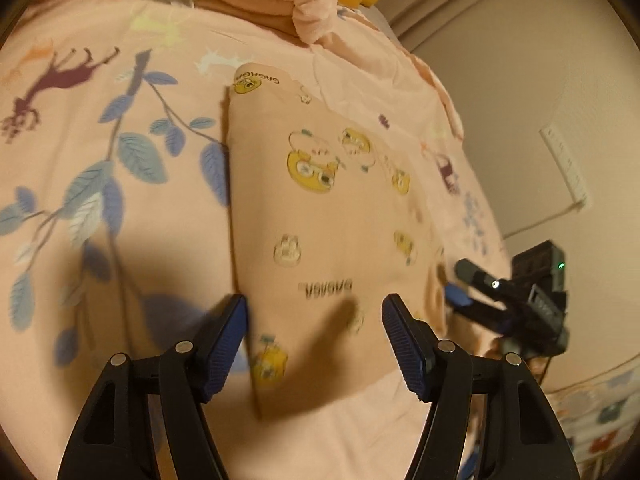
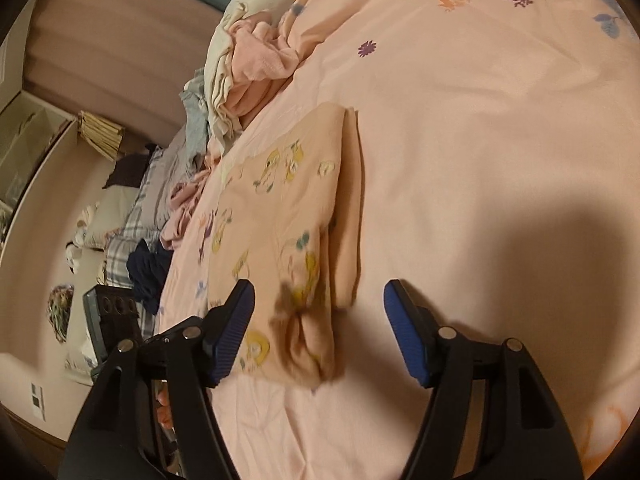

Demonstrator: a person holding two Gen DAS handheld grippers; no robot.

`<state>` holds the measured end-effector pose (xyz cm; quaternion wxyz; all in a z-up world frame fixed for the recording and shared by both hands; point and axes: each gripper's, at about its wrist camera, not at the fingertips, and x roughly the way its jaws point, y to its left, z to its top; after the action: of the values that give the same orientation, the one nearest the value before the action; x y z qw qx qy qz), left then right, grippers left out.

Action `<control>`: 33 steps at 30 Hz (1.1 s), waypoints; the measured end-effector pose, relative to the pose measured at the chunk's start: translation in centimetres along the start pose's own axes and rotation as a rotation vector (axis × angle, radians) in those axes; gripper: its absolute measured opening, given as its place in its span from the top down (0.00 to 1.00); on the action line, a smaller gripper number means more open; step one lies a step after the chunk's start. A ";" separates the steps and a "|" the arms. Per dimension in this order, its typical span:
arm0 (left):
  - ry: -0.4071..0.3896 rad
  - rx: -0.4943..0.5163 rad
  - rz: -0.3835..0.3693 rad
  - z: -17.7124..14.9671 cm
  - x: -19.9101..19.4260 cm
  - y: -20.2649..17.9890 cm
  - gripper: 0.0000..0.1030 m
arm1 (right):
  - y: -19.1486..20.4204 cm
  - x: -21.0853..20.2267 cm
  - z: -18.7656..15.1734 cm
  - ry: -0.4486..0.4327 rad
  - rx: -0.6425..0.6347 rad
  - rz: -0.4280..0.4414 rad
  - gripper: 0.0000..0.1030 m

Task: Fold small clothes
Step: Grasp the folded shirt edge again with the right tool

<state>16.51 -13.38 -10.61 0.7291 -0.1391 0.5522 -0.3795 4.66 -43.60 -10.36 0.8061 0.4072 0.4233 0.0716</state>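
Here, on the bed (image 1: 100, 80), left gripper (image 1: 314, 322) hangs agape, nothing between its pads, over the near end of the folded printed garment (image 1: 320, 208); its long axis runs away from both grippers. Right gripper (image 2: 318, 312), equally agape and empty, hovers at the garment's right near corner.

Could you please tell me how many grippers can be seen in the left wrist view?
2: the left gripper open in the foreground above the folded garment, and the right gripper at the garment's right edge, partly hidden.
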 end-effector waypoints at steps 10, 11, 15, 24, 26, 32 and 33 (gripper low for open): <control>0.028 -0.095 -0.113 2.8 1.7 1.9 0.34 | 0.6 3.6 3.5 0.059 0.002 0.026 0.34; 0.029 -0.105 -0.122 3.1 1.8 2.0 0.34 | 0.7 3.9 3.8 0.064 0.001 0.029 0.34; 0.028 -0.111 -0.132 4.0 2.5 1.8 0.34 | 0.9 4.9 4.5 0.079 -0.004 0.050 0.34; 0.018 -0.103 -0.118 5.1 4.1 1.1 0.34 | 2.0 6.9 5.2 0.066 -0.075 0.019 0.45; 0.015 -0.086 -0.109 5.1 4.1 0.9 0.34 | 2.0 7.0 5.2 0.061 -0.087 -0.006 0.56; -0.002 -0.032 -0.001 4.8 4.1 0.0 0.49 | 2.7 7.4 5.0 0.047 -0.123 -0.051 0.72; -0.003 -0.014 0.026 4.8 4.2 -0.3 0.52 | 2.9 7.4 4.9 0.044 -0.131 -0.058 0.74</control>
<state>21.17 -17.54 -11.68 0.7338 -0.1378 0.5555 -0.3660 13.59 -41.18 -11.34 0.8234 0.3393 0.4468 0.0846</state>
